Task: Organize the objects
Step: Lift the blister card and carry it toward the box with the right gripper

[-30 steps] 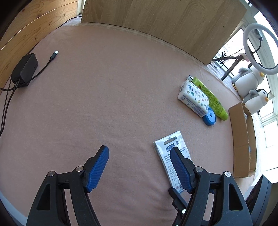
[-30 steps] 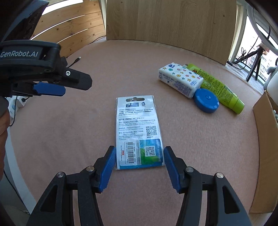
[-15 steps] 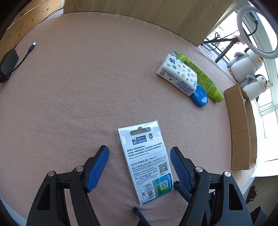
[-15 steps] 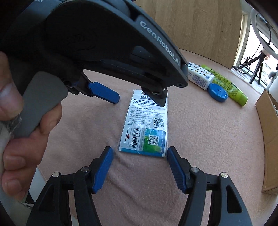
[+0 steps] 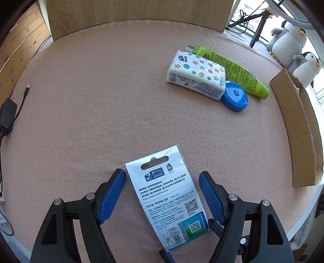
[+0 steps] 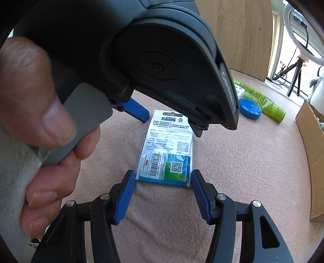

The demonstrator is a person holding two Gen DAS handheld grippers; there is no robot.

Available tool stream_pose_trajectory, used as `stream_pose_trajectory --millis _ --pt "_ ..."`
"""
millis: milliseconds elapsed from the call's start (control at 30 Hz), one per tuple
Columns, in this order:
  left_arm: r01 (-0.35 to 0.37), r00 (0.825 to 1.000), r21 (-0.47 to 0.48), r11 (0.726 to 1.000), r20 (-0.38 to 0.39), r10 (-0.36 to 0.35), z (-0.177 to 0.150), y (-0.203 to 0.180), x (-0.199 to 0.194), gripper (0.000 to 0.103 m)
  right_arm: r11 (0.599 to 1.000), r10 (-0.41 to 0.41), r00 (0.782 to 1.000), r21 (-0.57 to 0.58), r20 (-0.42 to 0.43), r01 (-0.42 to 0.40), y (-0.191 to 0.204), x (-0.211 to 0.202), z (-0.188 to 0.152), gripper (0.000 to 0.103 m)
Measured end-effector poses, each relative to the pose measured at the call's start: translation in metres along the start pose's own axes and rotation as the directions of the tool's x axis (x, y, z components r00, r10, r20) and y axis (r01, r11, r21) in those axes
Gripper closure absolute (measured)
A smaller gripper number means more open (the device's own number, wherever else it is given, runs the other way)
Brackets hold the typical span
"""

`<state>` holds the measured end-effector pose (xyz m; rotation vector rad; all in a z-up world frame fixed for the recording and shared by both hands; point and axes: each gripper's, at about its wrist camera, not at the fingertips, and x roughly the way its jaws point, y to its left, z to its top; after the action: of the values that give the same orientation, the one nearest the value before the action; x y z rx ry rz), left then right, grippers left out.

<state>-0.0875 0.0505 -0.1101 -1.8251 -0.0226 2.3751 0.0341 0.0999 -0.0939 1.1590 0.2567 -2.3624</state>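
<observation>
A flat white and blue packaged card lies on the pink felt table, printed side up. My left gripper is open, its blue fingers either side of the card's upper half, not touching it. My right gripper is open just short of the card's barcode end. The left gripper's black body and the hand holding it fill the upper left of the right wrist view. A tissue pack, a green tube and a blue round tape measure lie together far right.
A cardboard box stands at the table's right edge, with two plush penguins behind it. A black charger with cable lies at the left edge. A wooden board stands along the back.
My left gripper has swung over to the card from the left and now straddles it. Its body has come to cover much of the right wrist view. My right gripper has stayed near the card's barcode end.
</observation>
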Motion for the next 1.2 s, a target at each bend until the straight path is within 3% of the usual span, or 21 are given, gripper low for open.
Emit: stream_pose_trajectory --millis 33,233,600,933,1067,1200 --pt "-0.018 1.0 0.011 1.0 0.003 0.018 0.001 -0.001 0.0 0.031 1.0 0.004 1.0 0.003 0.003 -0.004 -0.001 0.0 0.0 0.051" --pt "-0.041 0.999 0.061 0.997 0.003 0.041 0.003 -0.009 -0.001 0.034 1.0 0.014 1.0 0.016 0.011 -0.014 -0.006 0.001 0.002 0.051" --pt "0.009 1.0 0.028 1.0 -0.001 -0.009 0.013 -0.007 -0.013 0.035 1.0 0.013 0.999 0.025 0.03 -0.013 -0.01 -0.002 0.006 0.052" --pt "0.041 0.996 0.028 0.999 0.074 -0.043 0.027 -0.019 -0.048 0.035 1.0 -0.01 0.997 0.012 0.076 0.009 -0.019 -0.017 0.023 0.052" --pt "0.047 0.993 0.031 0.998 0.106 -0.05 0.02 -0.004 -0.07 0.035 1.0 -0.024 0.994 0.001 0.103 0.024 -0.02 -0.025 0.032 0.052" --pt "0.05 0.991 0.031 0.998 0.124 -0.054 0.022 -0.008 -0.07 0.035 0.999 -0.034 0.992 -0.009 0.123 0.035 -0.014 -0.036 0.037 0.052"
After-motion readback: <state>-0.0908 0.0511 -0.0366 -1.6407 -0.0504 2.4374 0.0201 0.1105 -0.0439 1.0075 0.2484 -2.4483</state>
